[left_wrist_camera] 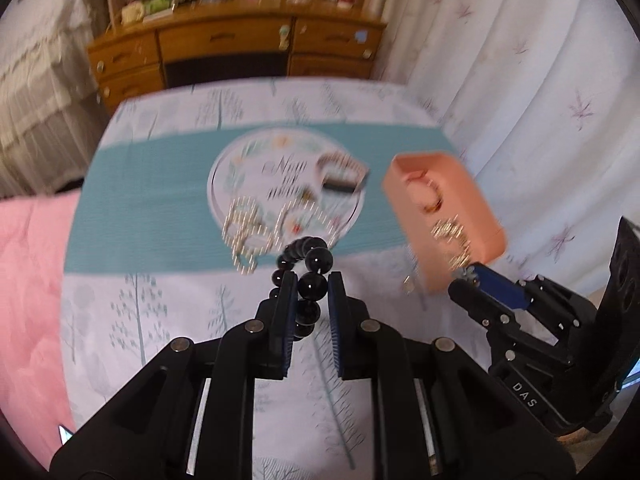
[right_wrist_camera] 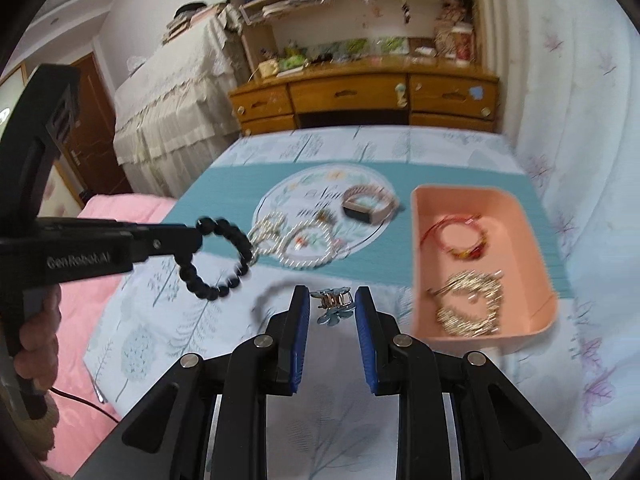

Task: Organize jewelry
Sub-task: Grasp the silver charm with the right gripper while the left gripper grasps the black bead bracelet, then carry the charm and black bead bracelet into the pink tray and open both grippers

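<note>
Now the left tool is clamped on a black bead bracelet, lifted clear of the bed. Beside it, the right tool pinches a small hair clip, just left of the pink tray of bracelets.

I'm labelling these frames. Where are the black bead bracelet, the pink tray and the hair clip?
black bead bracelet (right_wrist_camera: 218, 258): right wrist view, bead on the loop's lower left.
pink tray (right_wrist_camera: 516, 216): right wrist view, bare floor.
hair clip (right_wrist_camera: 334, 300): right wrist view, metal middle.
</note>
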A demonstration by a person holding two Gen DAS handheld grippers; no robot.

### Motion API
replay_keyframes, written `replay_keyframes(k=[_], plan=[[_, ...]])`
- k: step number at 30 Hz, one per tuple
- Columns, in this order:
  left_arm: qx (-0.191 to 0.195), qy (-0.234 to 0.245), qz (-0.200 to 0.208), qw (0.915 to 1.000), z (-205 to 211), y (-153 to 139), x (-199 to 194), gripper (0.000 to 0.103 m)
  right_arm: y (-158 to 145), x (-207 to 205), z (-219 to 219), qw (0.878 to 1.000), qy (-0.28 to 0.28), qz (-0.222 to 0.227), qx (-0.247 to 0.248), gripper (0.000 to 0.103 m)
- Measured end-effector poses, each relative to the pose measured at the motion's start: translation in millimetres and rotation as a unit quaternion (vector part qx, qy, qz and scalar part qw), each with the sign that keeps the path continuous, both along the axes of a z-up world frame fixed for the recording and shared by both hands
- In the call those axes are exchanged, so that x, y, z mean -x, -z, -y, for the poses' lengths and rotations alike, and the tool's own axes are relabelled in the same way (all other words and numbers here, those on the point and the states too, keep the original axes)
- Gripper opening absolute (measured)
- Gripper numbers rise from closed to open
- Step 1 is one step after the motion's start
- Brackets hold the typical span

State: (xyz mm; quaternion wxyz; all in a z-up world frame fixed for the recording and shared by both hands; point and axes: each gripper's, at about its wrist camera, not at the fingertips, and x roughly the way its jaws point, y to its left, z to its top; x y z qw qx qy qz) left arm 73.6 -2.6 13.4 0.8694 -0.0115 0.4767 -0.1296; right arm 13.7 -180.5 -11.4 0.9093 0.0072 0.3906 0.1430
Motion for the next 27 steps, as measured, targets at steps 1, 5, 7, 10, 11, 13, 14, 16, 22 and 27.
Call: replay_keyframes(k=[1,5,7,10,11,13,14,16,22,27], plan=[[0.000,0.004,0.008,1.0000,6,-7,-2,0.012,-6,0,6,1.000,0.006,0.005,-0.002,0.023],[0.005,0.025,0.049,0.9985,35,-45,-9,0.012,-32,-4,41,0.999,0.043,0.028,-0.007,0.023],[0.006,0.035,0.068,0.9970,51,-61,-13,0.012,-42,-8,58,0.997,0.062,0.035,-0.008,0.023],[0.010,0.050,0.085,0.9951,79,-77,-23,0.012,-56,-18,88,0.995,0.093,0.042,-0.009,0.023],[0.011,0.055,0.086,0.9947,89,-80,-27,0.012,-59,-22,97,0.994,0.101,0.042,-0.010,0.023],[0.013,0.065,0.087,0.9940,108,-81,-37,0.012,-62,-27,114,0.993,0.112,0.040,-0.016,0.023],[0.013,0.071,0.085,0.9937,118,-81,-43,0.012,-63,-30,121,0.992,0.116,0.037,-0.017,0.023],[0.016,0.079,0.078,0.9937,137,-75,-54,0.012,-61,-37,133,0.992,0.122,0.028,-0.022,0.023],[0.023,0.103,0.040,0.9936,187,-36,-85,0.012,-29,-60,157,0.992,0.121,-0.018,-0.037,0.023],[0.028,0.131,-0.001,0.9909,217,8,-103,0.012,8,-69,166,0.992,0.106,-0.053,-0.038,0.023]])
